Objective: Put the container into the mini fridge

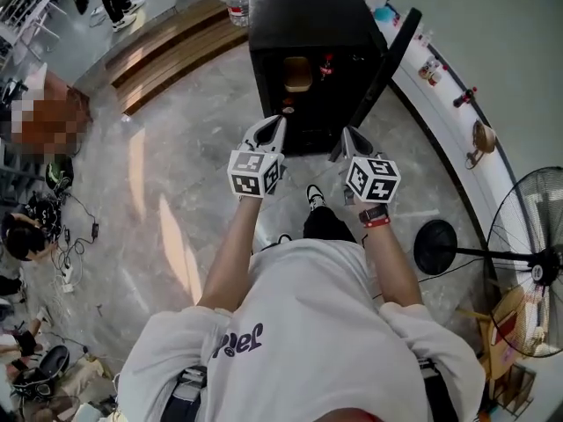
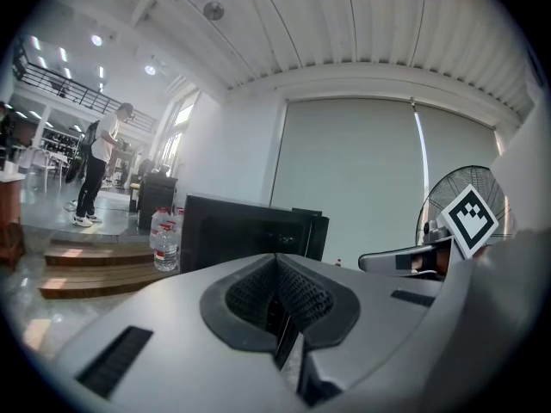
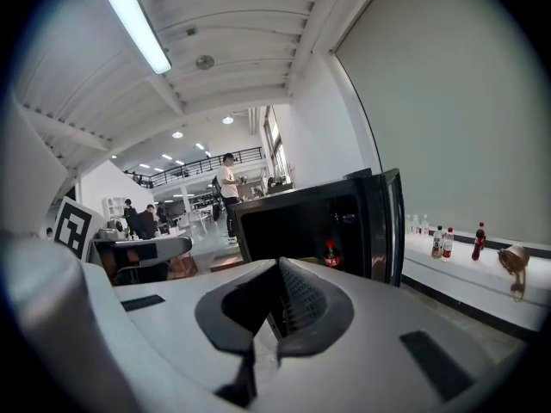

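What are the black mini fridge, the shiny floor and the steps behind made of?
The mini fridge looks like matte black painted metal or plastic: flat, dull panels. The floor seems polished stone or marble-look tile: grey veining, bright reflections. The steps appear wooden: brown plank-like strips, though it could be veneer.

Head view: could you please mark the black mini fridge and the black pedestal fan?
Black mini fridge (image 1: pixel 308 11), head view, top panel.
Black pedestal fan (image 1: pixel 435 246), head view, round base.

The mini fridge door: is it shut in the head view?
No, the door of the mini fridge stands swung open at the picture's right, and a bottle shows inside.
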Motion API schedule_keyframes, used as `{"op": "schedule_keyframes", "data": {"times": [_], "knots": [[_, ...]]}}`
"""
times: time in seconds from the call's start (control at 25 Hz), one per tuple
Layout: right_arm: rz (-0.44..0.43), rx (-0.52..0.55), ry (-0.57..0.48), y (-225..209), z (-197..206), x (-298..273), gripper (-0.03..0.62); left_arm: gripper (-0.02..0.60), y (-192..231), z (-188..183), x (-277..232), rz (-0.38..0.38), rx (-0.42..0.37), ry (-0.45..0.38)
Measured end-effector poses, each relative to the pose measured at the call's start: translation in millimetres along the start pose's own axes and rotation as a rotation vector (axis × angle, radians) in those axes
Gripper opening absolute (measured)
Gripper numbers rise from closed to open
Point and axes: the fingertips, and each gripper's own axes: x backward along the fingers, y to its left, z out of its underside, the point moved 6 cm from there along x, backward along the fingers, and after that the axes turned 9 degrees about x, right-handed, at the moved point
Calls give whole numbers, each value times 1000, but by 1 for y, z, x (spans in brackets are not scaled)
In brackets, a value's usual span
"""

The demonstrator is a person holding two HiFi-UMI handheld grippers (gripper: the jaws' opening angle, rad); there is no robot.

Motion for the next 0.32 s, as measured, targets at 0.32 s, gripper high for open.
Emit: {"op": "schedule_keyframes", "data": {"times": [0.32], "knots": [[-26, 0, 105, -24, 38, -96, 14, 20, 75, 50, -31, -55, 72, 195]]}}
